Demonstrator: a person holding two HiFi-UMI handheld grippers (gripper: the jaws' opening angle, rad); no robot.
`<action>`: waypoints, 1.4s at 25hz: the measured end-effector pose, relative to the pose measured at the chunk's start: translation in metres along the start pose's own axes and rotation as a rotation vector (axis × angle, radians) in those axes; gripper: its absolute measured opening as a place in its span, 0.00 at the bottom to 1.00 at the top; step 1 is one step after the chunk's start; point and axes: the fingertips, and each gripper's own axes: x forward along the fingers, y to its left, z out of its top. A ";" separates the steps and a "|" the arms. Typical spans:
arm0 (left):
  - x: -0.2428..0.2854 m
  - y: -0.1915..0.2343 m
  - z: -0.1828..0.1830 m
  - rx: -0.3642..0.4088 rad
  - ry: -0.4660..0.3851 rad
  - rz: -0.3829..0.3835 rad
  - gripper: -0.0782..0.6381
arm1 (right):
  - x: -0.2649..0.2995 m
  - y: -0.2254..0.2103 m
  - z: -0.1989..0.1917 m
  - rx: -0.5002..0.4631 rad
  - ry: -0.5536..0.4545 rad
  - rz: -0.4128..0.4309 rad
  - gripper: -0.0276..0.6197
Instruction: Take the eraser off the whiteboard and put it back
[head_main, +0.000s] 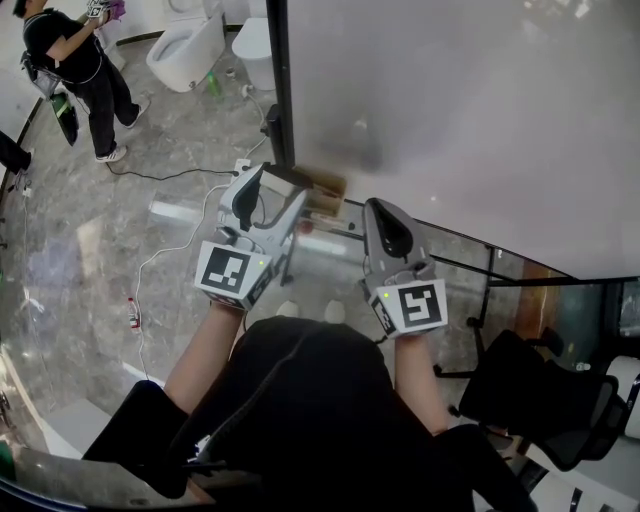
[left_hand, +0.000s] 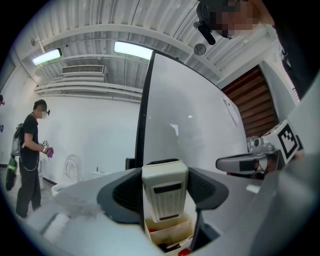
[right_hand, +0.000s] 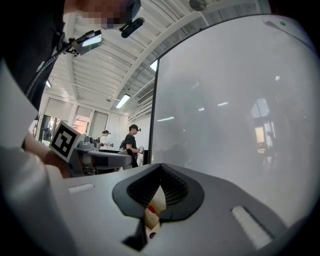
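Observation:
A cream eraser (left_hand: 165, 192) with a ribbed back stands upright between the black pads of my left gripper (left_hand: 165, 172), which press on both its sides. In the head view the left gripper (head_main: 272, 190) holds the eraser (head_main: 287, 178) at the whiteboard's (head_main: 450, 110) lower left edge, beside its black frame (head_main: 279, 80). A small cardboard tray (left_hand: 167, 232) with markers sits just below the eraser. To the right my right gripper (head_main: 383, 212) points at the board with nothing in it. In the right gripper view its pads (right_hand: 172, 192) meet at the tips of the right gripper (right_hand: 160, 167).
A person in black (head_main: 75, 70) stands far left on the marble floor, near white toilets (head_main: 190, 50). A white cable (head_main: 170, 250) and a small bottle (head_main: 133, 312) lie on the floor. A black office chair (head_main: 540, 395) stands at lower right.

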 end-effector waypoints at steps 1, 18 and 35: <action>0.000 0.000 0.000 0.000 -0.002 -0.003 0.51 | 0.000 0.000 0.000 -0.001 0.001 -0.002 0.06; -0.009 0.002 -0.001 -0.022 -0.014 -0.024 0.51 | -0.001 0.011 -0.002 -0.002 0.005 -0.010 0.06; -0.010 -0.002 -0.005 -0.016 -0.003 -0.027 0.51 | -0.005 0.013 -0.001 -0.007 0.008 -0.013 0.06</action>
